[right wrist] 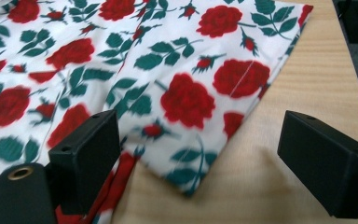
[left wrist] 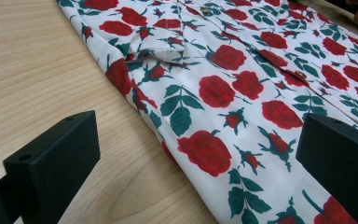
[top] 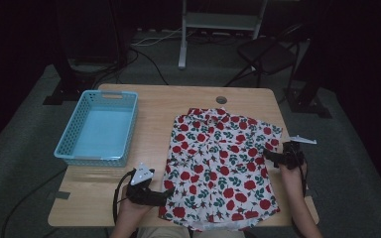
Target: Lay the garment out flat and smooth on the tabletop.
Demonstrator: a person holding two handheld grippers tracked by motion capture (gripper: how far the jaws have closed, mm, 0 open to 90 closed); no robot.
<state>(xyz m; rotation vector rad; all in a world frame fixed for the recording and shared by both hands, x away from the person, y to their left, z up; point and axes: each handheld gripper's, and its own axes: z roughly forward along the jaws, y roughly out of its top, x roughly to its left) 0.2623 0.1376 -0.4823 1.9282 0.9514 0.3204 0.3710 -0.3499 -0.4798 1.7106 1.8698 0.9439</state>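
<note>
A white shirt printed with red roses and green leaves lies spread flat on the wooden table, collar toward the far side. My left gripper rests low at the shirt's near left hem. In the left gripper view its jaws stand open, and the edge of the shirt runs between them untouched. My right gripper sits at the shirt's right sleeve. Its jaws are open too, with a corner of the shirt lying on the table between them.
A light blue plastic basket stands on the left half of the table, with nothing in it. A round cable hole sits near the far edge. A dark chair and a metal stand are beyond the table.
</note>
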